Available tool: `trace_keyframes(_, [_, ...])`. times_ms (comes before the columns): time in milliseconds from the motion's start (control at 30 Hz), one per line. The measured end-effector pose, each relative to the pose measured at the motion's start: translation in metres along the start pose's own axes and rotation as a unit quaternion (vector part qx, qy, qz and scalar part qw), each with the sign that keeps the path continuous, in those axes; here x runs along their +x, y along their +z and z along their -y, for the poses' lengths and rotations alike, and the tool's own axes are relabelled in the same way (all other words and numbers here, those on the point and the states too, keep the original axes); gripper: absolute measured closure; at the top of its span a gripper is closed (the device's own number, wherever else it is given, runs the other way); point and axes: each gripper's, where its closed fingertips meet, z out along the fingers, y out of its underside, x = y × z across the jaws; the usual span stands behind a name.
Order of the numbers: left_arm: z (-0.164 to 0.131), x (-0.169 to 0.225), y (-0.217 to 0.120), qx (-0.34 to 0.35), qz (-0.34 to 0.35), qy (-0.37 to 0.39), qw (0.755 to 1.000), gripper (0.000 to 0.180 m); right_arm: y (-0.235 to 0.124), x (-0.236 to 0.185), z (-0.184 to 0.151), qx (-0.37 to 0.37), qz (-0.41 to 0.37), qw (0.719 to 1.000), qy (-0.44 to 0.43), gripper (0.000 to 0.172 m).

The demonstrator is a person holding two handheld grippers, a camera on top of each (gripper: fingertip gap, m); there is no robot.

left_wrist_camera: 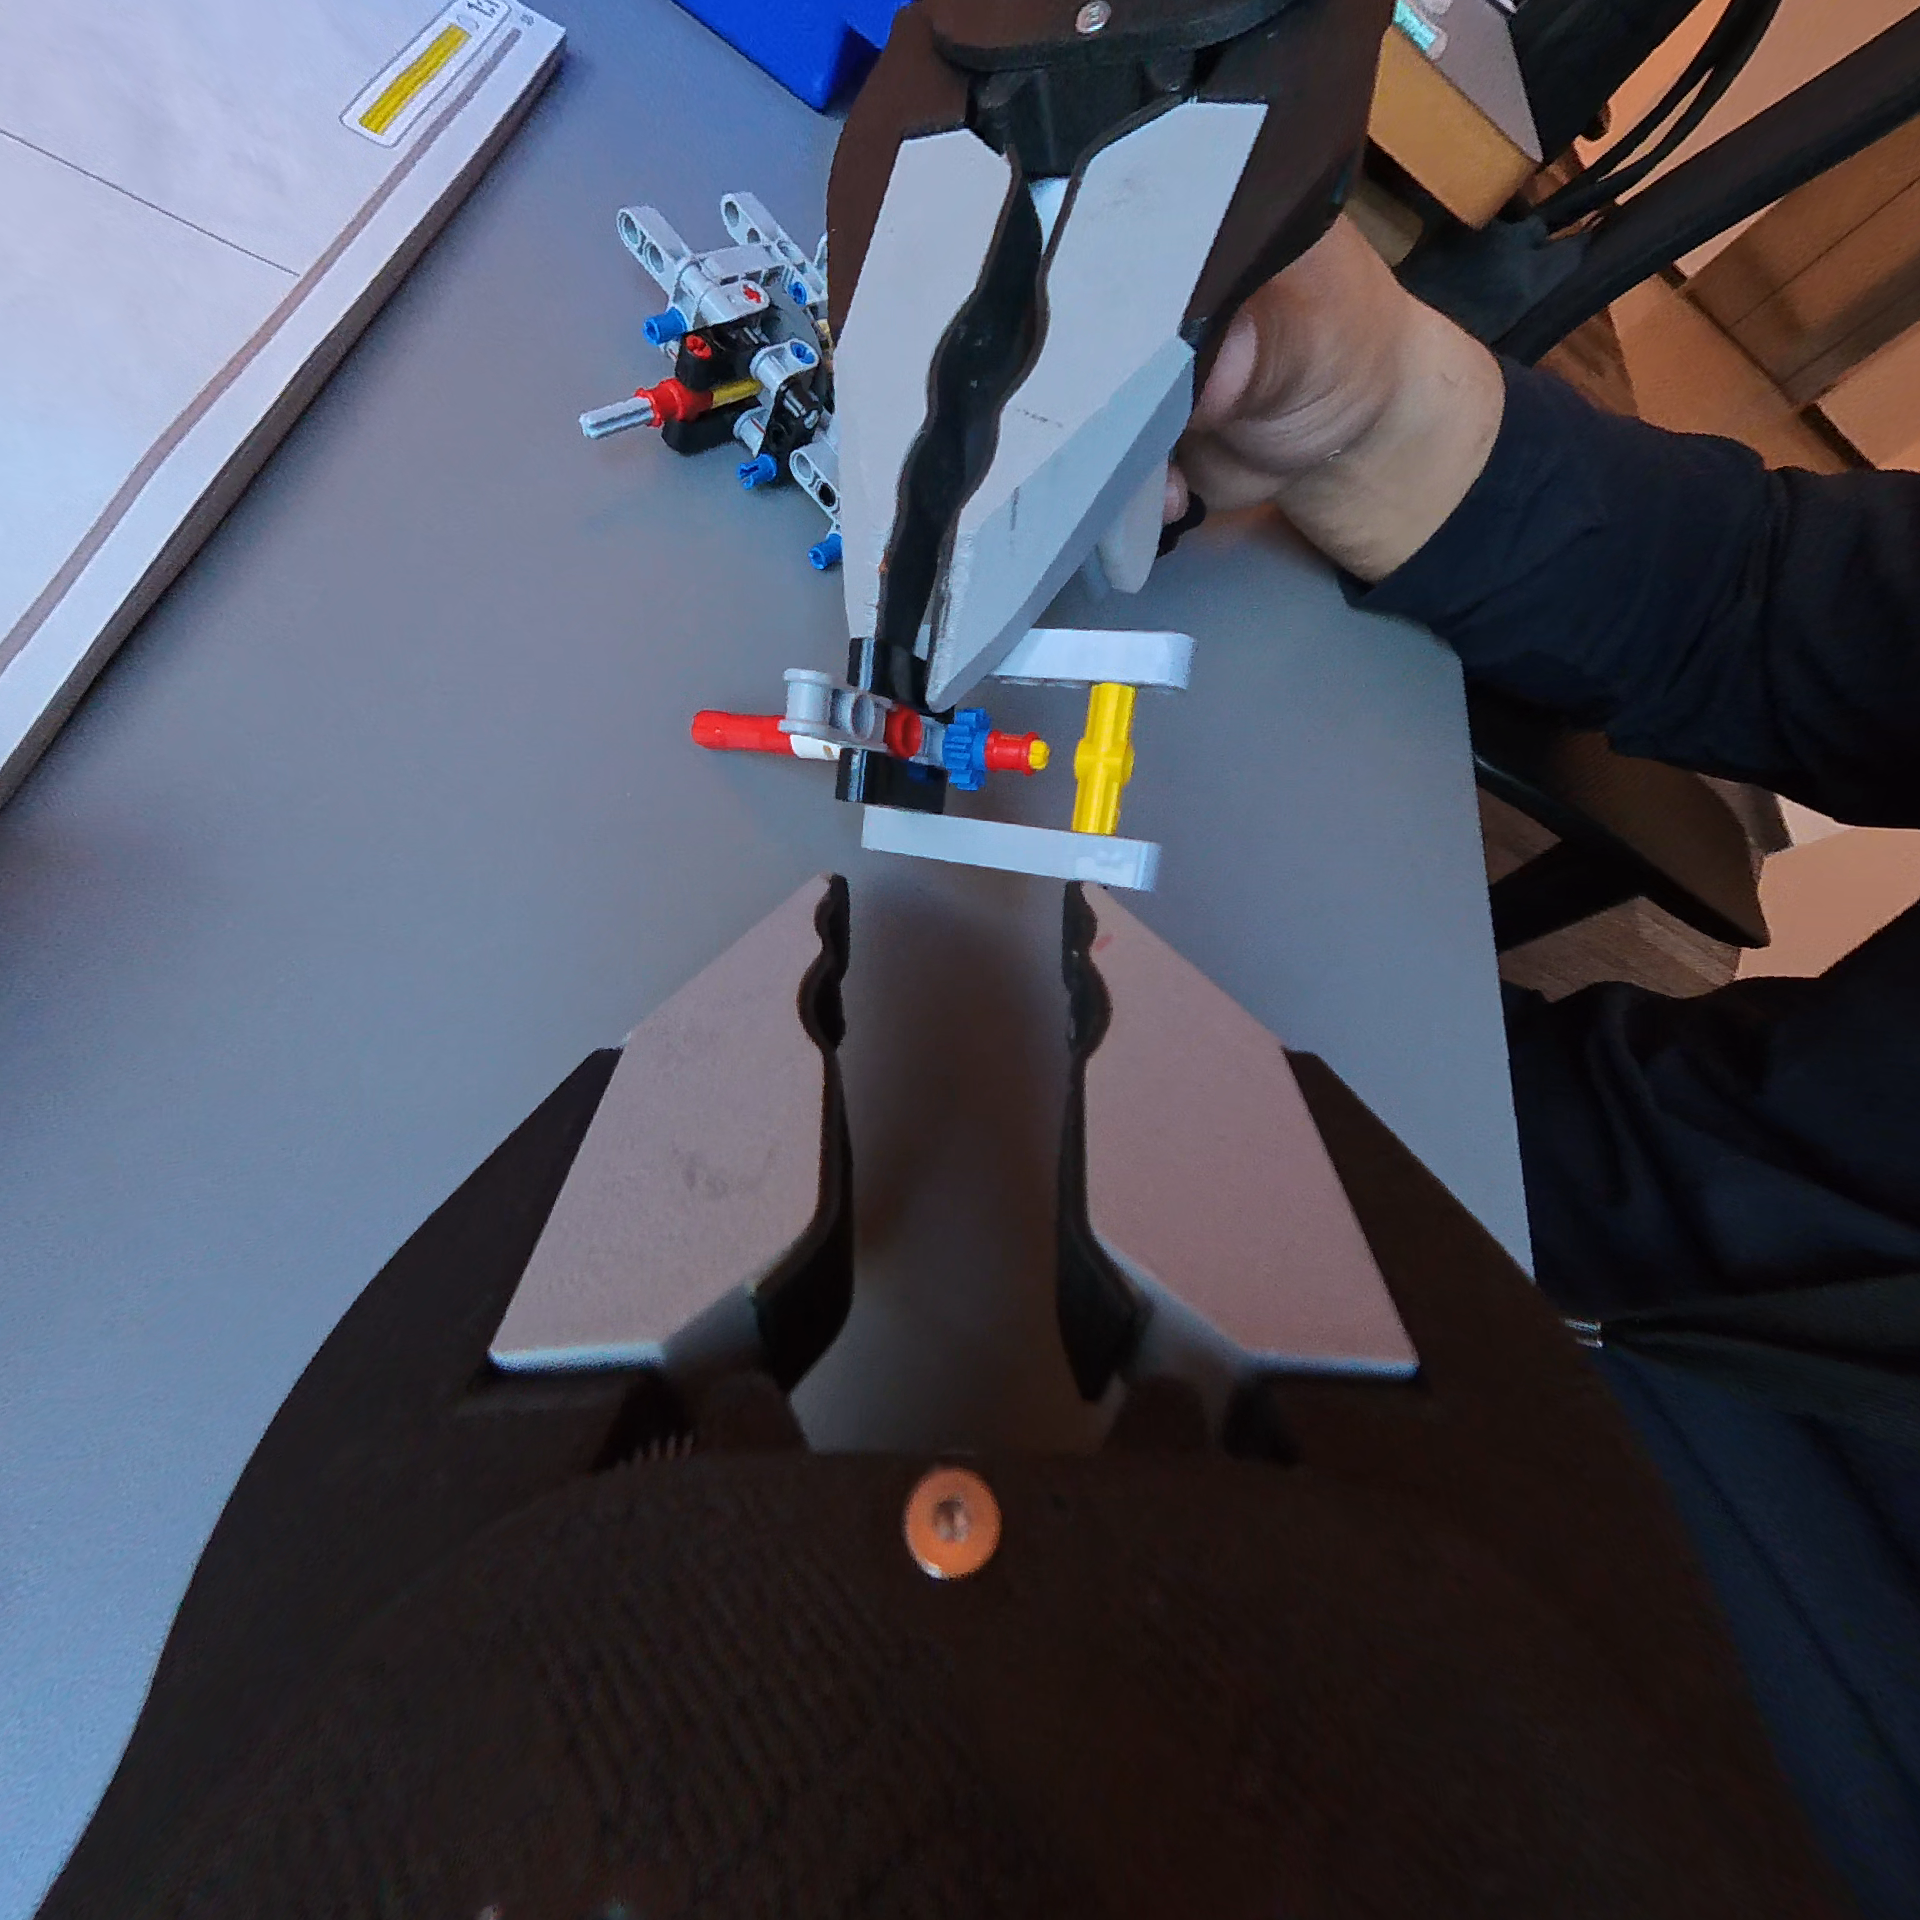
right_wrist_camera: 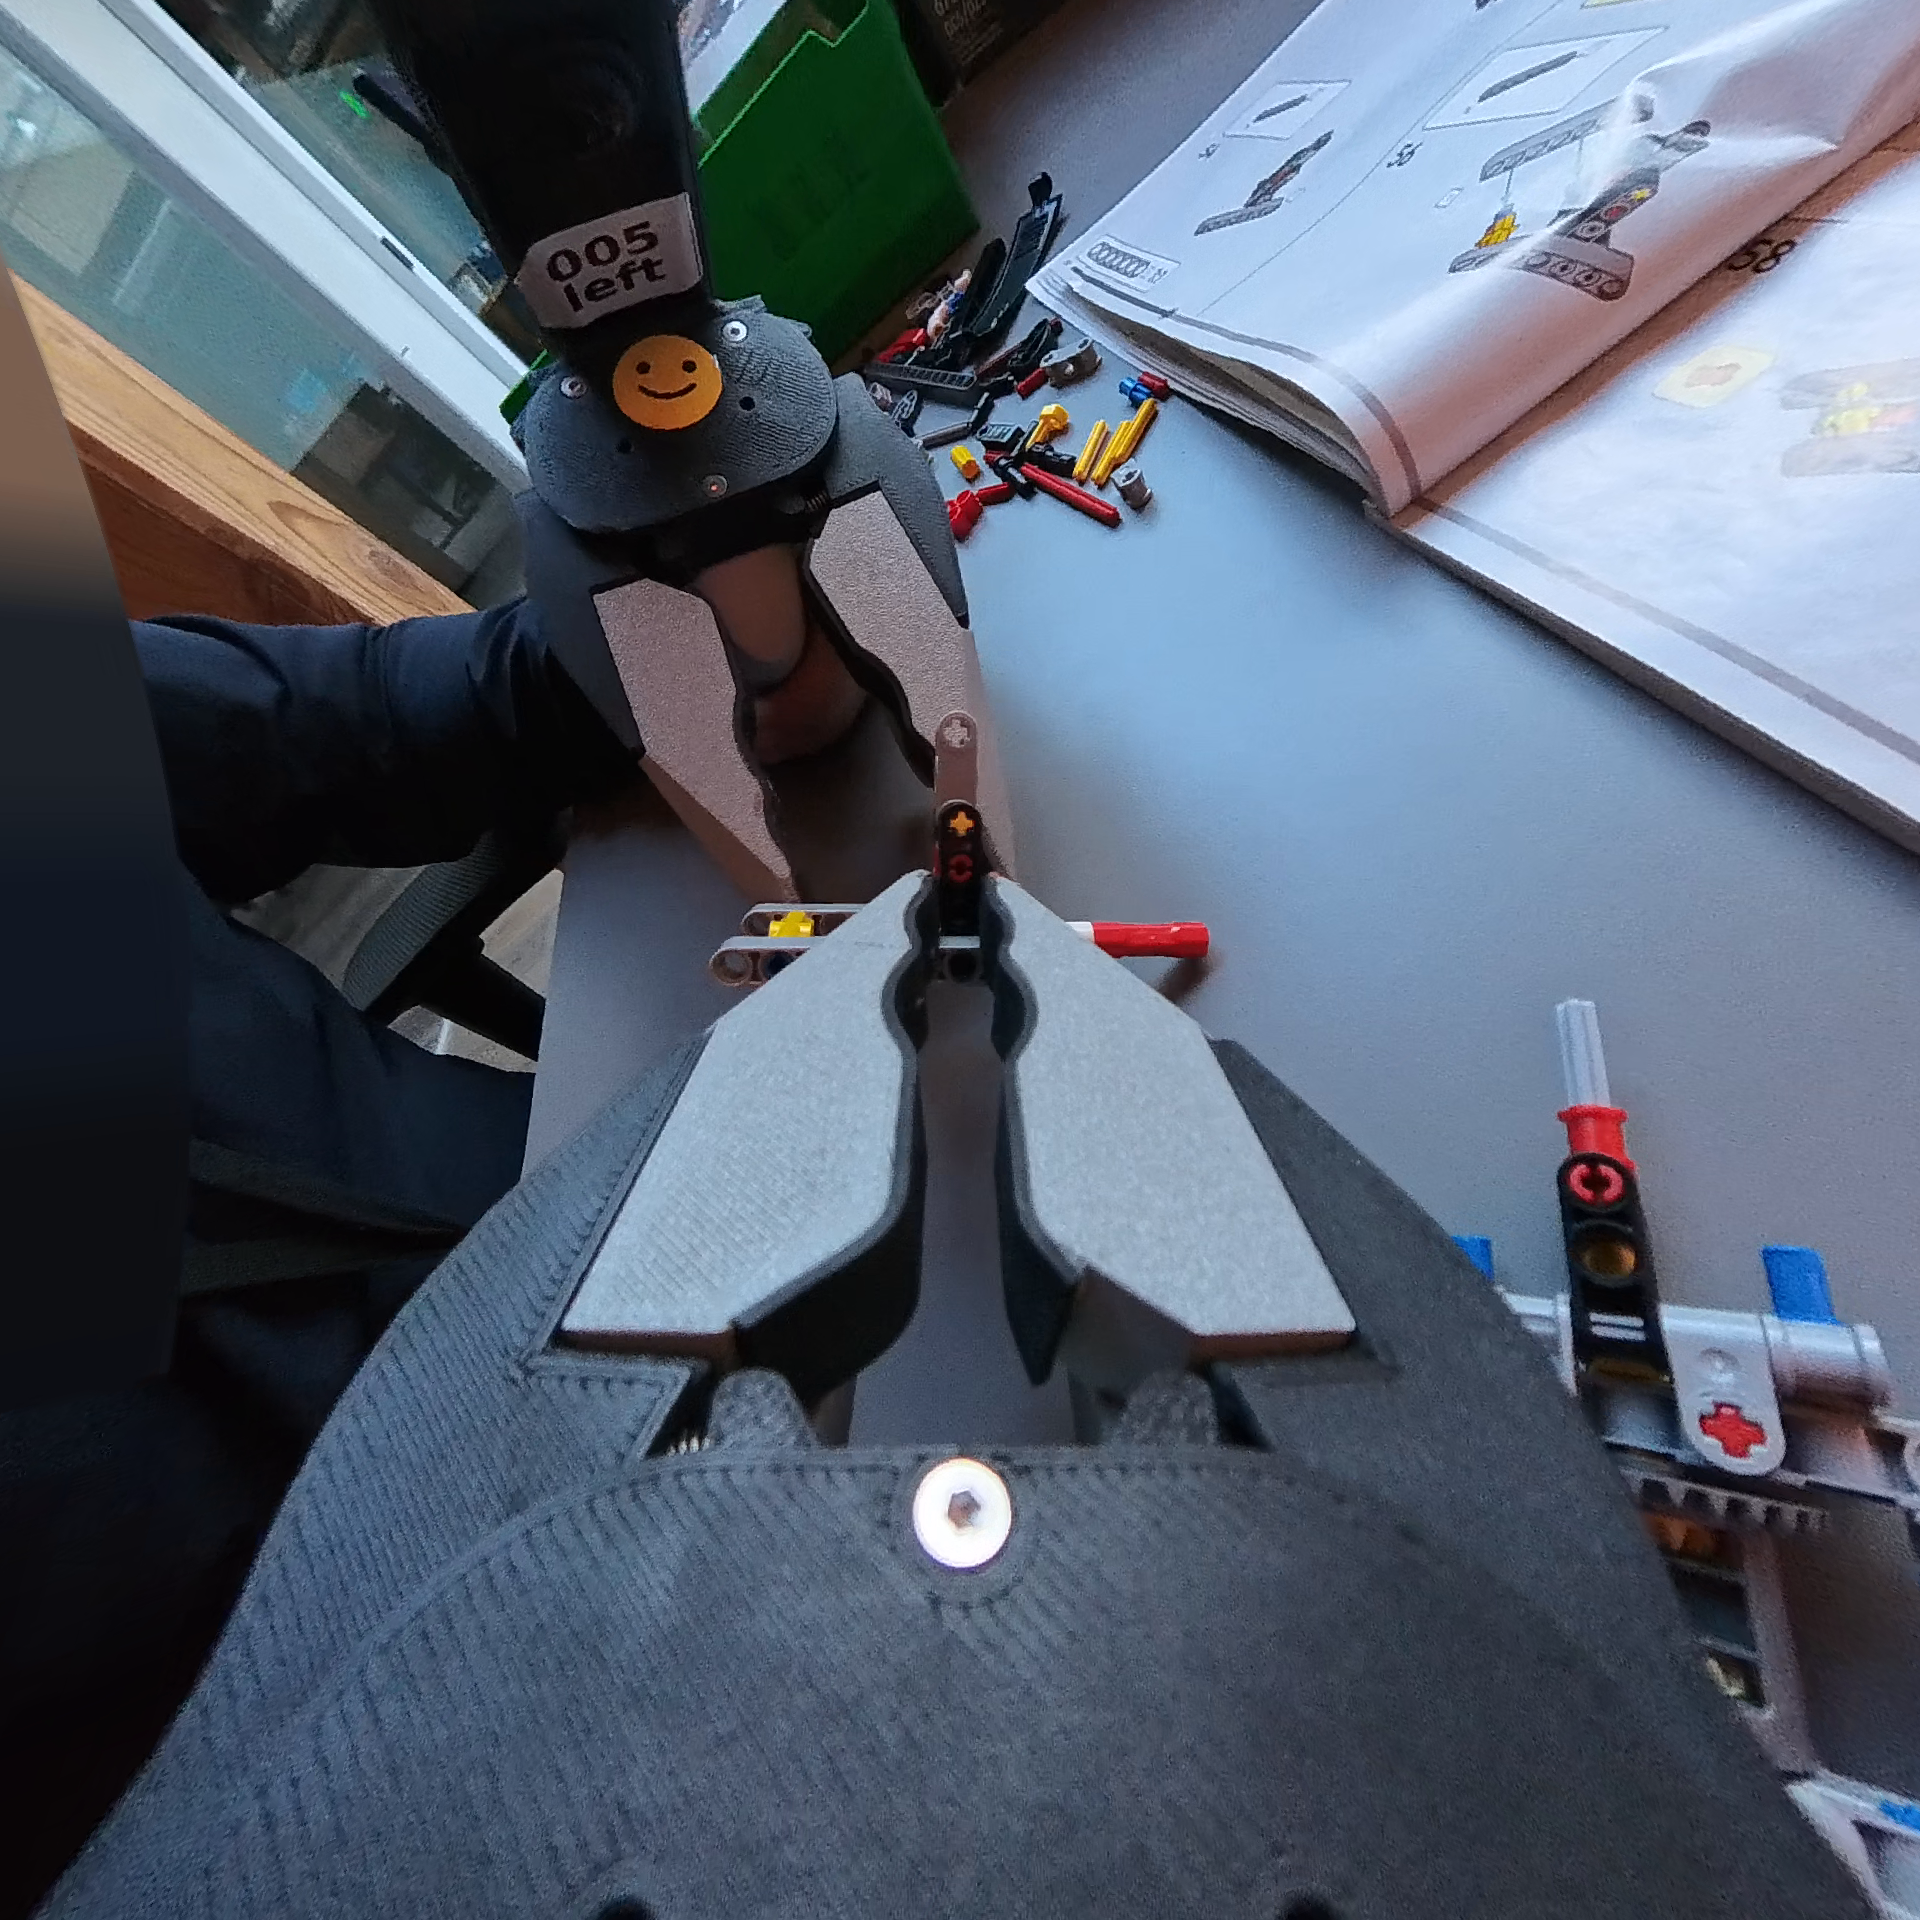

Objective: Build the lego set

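The right gripper [right_wrist_camera: 958,914], mid-frame in its own view, is clenched on the thin black plastic beam [right_wrist_camera: 958,883] of a small toy-brick assembly [left_wrist_camera: 966,748], both pads pressing its flat sides; the left gripper [left_wrist_camera: 951,904] stands spread and bare just short of that assembly's near grey beam [left_wrist_camera: 1013,847], touching nothing that I can see. The assembly sits at the centre of the left wrist view, near the edge of the grey table [left_wrist_camera: 416,831]; it carries two pale grey beams joined by one yellow axle connector [left_wrist_camera: 1103,758], one blue gear [left_wrist_camera: 966,748] and one red axle [left_wrist_camera: 738,730] pointing left. To my eye a pinch this narrow wants a square hold, lest the beam twist between the pads. Upper centre of the left view lies one larger grey brick build [left_wrist_camera: 738,343]; upper right of the right view shows one open instruction booklet [right_wrist_camera: 1558,260], beside a scatter of loose parts [right_wrist_camera: 1049,447] too many to count.
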Motion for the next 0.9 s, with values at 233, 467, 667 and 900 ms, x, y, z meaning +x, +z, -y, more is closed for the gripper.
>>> trace_keyframes(233, [0.002,0.002,0.0,0.005,-0.006,-0.004,1.0,0.143,0.0,-0.001,0.001,0.004,0.001,1.0,0.001,0.168])
trace_keyframes(467, [0.003,0.005,-0.002,0.007,-0.015,-0.01,1.0,0.142,0.0,-0.005,0.004,0.014,-0.001,1.0,-0.023,0.168])
trace_keyframes(667, [0.009,0.024,-0.012,0.036,-0.11,-0.054,0.992,0.143,-0.007,-0.029,0.019,0.068,-0.033,0.983,-0.169,0.168])
trace_keyframes(900, [0.025,0.058,-0.04,0.08,-0.309,-0.123,0.94,0.156,-0.016,-0.066,0.033,0.117,-0.147,0.904,-0.385,0.167])
